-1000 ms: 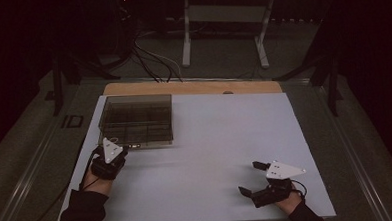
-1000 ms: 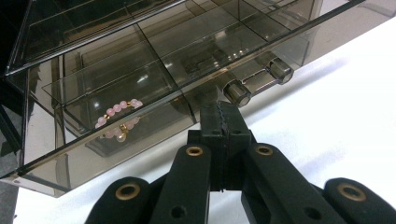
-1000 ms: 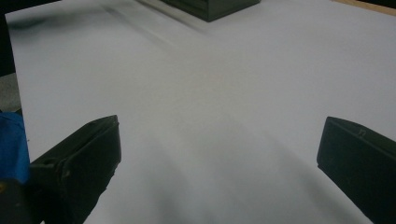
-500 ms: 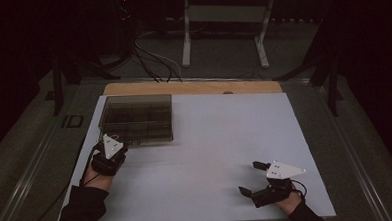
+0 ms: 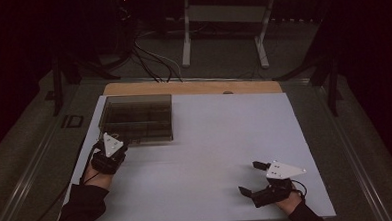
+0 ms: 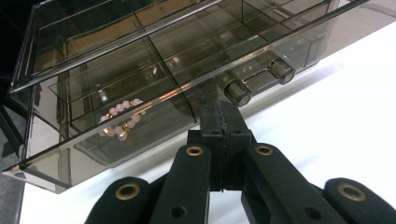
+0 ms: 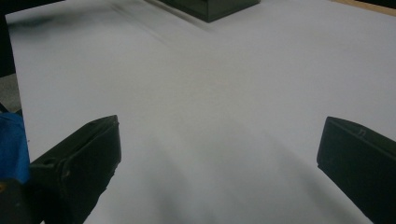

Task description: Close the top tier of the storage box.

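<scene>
Two grippers sit low over the white table [image 5: 211, 155], one at each near corner. The right gripper [image 5: 252, 177] rests near the front edge at the right, its jaws spread wide with only bare tabletop between them; in the right gripper view the two black jaws stand far apart at either side of the picture. The left gripper [image 6: 223, 122] is at the near left, its jaws pressed together with nothing between them, the tips just short of the box [image 6: 154, 60] and close to the nearer of two round knobs [image 6: 237, 92] on its front; whether the tips touch the box I cannot tell. The box is smoked, see-through plastic, divided into compartments, and lies flat on the table's far left part, well apart from the right gripper. Through its front wall a string of pale pink beads [image 6: 120, 119] shows in a lower compartment at the left. Beyond the table's far wooden edge [image 5: 193, 86] cables and a metal stand are on the dark floor.
</scene>
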`<state>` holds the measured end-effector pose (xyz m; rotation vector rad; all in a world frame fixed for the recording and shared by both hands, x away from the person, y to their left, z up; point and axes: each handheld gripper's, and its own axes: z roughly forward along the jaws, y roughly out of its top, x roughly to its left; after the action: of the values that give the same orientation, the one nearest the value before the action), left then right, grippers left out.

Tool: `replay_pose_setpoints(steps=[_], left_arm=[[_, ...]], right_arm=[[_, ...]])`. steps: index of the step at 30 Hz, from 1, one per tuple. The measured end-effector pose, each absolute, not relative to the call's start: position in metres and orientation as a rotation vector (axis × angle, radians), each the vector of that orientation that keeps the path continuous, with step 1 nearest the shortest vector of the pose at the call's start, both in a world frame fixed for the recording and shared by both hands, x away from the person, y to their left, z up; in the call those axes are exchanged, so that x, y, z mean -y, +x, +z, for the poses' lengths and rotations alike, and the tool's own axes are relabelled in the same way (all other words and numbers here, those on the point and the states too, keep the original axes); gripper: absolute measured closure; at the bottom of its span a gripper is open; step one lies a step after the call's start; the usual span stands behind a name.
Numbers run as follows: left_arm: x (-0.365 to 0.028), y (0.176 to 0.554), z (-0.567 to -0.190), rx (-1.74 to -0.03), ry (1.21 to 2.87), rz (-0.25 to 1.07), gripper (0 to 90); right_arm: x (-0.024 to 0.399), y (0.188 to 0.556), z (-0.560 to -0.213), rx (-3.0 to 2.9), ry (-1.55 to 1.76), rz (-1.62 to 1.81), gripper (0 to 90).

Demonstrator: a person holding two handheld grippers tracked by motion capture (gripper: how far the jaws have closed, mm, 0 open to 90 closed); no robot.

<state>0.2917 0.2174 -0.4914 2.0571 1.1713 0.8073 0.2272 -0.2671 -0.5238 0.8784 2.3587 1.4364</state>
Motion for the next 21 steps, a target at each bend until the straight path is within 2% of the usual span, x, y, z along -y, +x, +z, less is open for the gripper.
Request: replay_pose_setpoints(steps=[21], left_arm=[[-0.2156,0.2960,-0.4936,-1.165,2.084,0.791,90.0]], right_arm=[[0.2675,0.2272,-0.5238,-2.357,0.880,1.439,0.0]])
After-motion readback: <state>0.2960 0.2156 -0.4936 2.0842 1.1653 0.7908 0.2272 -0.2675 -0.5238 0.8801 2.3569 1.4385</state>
